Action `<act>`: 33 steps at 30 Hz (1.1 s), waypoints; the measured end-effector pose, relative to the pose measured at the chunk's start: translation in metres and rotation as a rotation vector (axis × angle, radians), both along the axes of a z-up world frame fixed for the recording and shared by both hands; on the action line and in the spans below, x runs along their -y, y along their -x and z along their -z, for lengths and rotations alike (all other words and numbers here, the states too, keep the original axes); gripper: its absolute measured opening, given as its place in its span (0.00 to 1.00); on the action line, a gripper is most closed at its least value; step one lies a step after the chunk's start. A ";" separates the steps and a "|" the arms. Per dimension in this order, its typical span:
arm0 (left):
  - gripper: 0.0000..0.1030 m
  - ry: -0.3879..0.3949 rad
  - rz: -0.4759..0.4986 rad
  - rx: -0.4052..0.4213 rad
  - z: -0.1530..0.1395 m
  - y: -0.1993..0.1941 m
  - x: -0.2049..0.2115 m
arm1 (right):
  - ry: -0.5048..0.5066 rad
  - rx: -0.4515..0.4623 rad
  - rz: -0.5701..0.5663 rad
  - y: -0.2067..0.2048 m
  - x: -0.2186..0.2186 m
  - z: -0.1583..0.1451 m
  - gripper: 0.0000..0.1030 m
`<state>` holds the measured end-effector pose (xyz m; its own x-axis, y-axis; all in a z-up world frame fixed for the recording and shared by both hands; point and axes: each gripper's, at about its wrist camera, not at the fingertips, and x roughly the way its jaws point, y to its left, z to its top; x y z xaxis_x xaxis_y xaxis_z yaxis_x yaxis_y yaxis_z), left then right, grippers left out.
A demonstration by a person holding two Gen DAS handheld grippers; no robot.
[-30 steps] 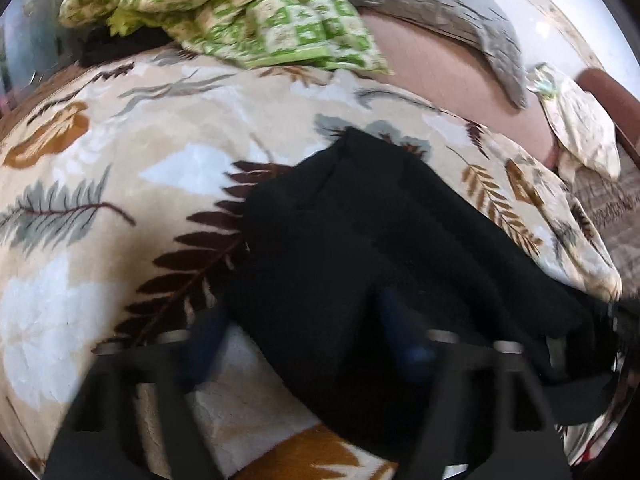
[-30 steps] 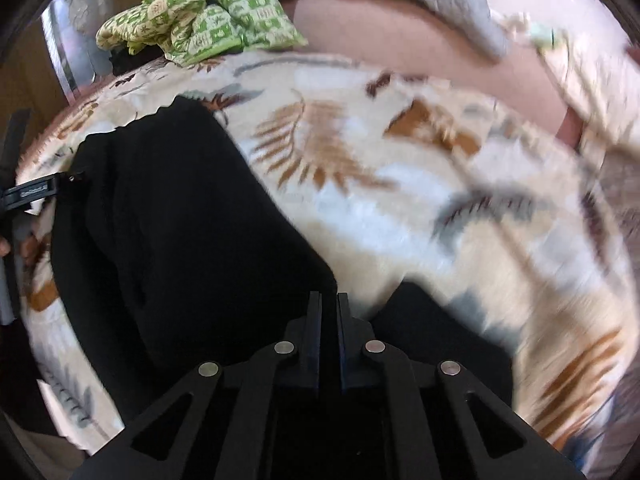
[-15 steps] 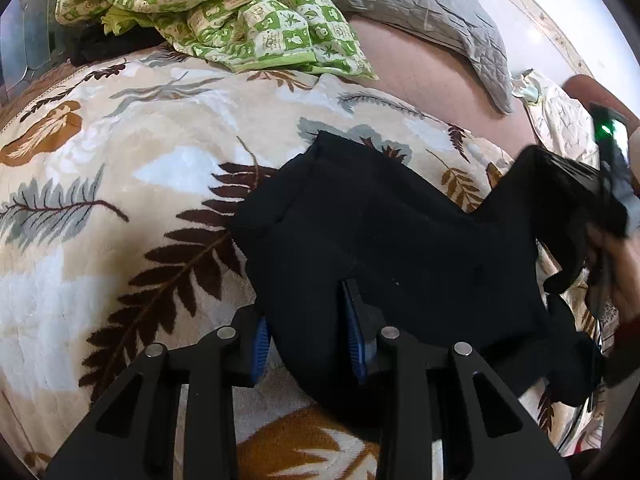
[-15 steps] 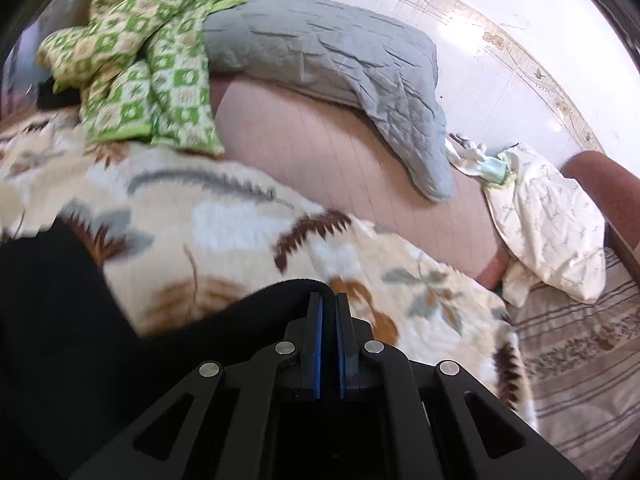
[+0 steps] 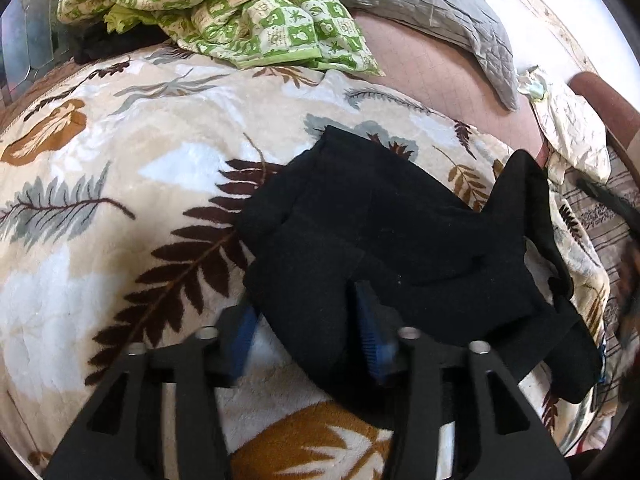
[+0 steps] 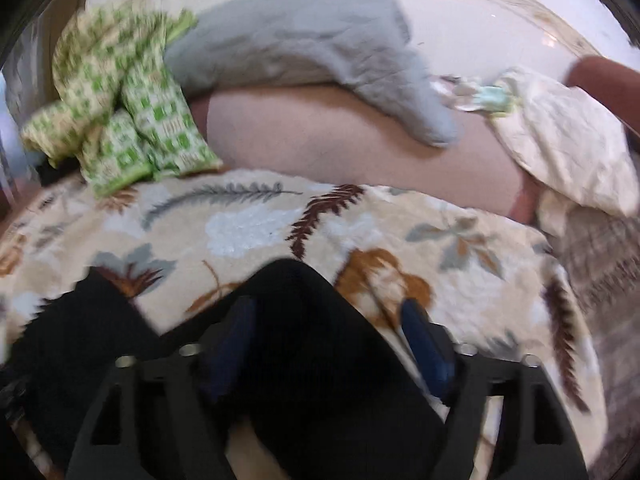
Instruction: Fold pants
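Left claw astride black pants

A cream blanket printed with brown, grey and ochre fern leaves covers the bed. At its far edge lies a crumpled green-and-cream checked cloth, just beside a grey quilted pillow resting on a pinkish mattress. A pale crinkled pillow lies to the right.
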<state>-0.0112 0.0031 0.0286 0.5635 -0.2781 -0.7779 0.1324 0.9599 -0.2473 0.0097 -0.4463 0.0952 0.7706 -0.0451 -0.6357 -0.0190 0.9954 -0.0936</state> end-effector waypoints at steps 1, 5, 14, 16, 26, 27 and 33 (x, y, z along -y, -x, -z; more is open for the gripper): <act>0.58 0.000 -0.010 0.004 -0.001 0.001 -0.003 | 0.018 -0.004 0.016 0.018 0.009 -0.003 0.75; 0.71 -0.010 -0.056 0.000 -0.001 0.001 -0.011 | 0.012 -0.091 0.124 0.081 0.052 0.012 0.77; 0.86 0.004 -0.114 -0.037 0.010 -0.006 -0.018 | -0.028 -0.301 0.130 0.086 0.080 0.102 0.77; 0.87 -0.029 -0.098 -0.036 0.012 -0.008 -0.011 | -0.086 -0.293 0.100 0.084 0.079 0.113 0.63; 0.29 0.042 0.010 -0.030 0.000 0.001 -0.006 | -0.125 -0.049 0.215 0.151 0.107 0.035 0.05; 0.29 0.052 0.014 -0.030 -0.002 0.002 -0.008 | -0.127 -0.012 0.273 0.162 0.118 0.028 0.05; 0.26 0.078 0.046 -0.023 -0.008 0.013 -0.018 | -0.123 0.030 0.504 0.208 0.151 0.032 0.05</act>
<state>-0.0243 0.0215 0.0367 0.5307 -0.3633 -0.7657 0.1691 0.9307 -0.3244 -0.1987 -0.5968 0.0628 0.6906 -0.3418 -0.6373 0.4664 0.8840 0.0313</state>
